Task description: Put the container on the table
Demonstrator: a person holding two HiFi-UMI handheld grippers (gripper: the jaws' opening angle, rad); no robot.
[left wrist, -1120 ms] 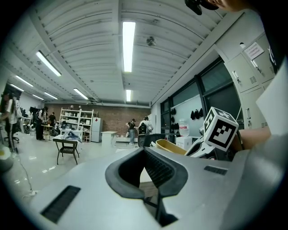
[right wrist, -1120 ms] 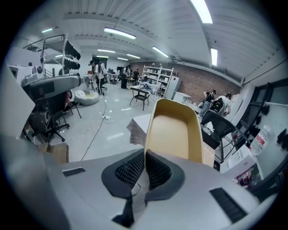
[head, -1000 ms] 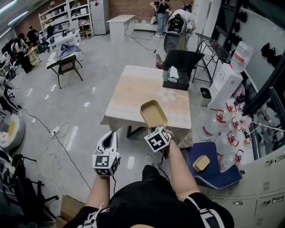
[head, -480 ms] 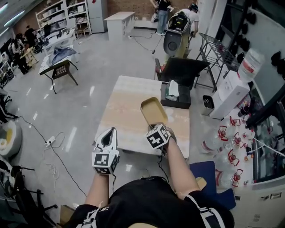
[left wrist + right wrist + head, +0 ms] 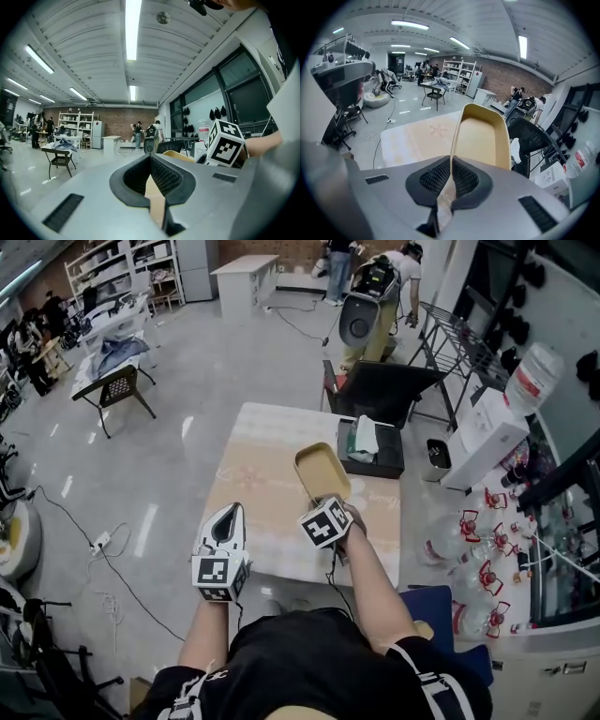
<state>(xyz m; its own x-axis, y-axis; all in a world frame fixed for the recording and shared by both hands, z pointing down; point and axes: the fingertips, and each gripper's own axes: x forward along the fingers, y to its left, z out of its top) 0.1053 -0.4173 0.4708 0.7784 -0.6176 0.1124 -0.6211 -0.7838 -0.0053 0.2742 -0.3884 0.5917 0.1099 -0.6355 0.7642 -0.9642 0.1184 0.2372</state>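
A tan, shallow oblong container [image 5: 322, 472] hangs tilted over the near right part of the pale wooden table [image 5: 262, 474]. My right gripper [image 5: 328, 499] is shut on its near rim. In the right gripper view the container [image 5: 480, 138] stands up from the jaws, its hollow side facing right, with the table [image 5: 417, 136] below and behind it. My left gripper [image 5: 228, 514] is shut with nothing in it, held over the table's near left edge. From the left gripper view, the jaws meet at my left gripper [image 5: 152, 180], and the container's edge [image 5: 180, 156] shows to the right.
A black box [image 5: 371, 448] with white tissue sits at the table's far right. A black chair [image 5: 380, 385] stands behind the table. Water bottles [image 5: 478, 540] and a white box [image 5: 487, 442] crowd the floor on the right. A blue seat [image 5: 450, 601] is near my right side.
The person has stepped up to the table. The container, still in my right gripper, has moved from the table's near edge to over its surface. My left gripper came forward too.
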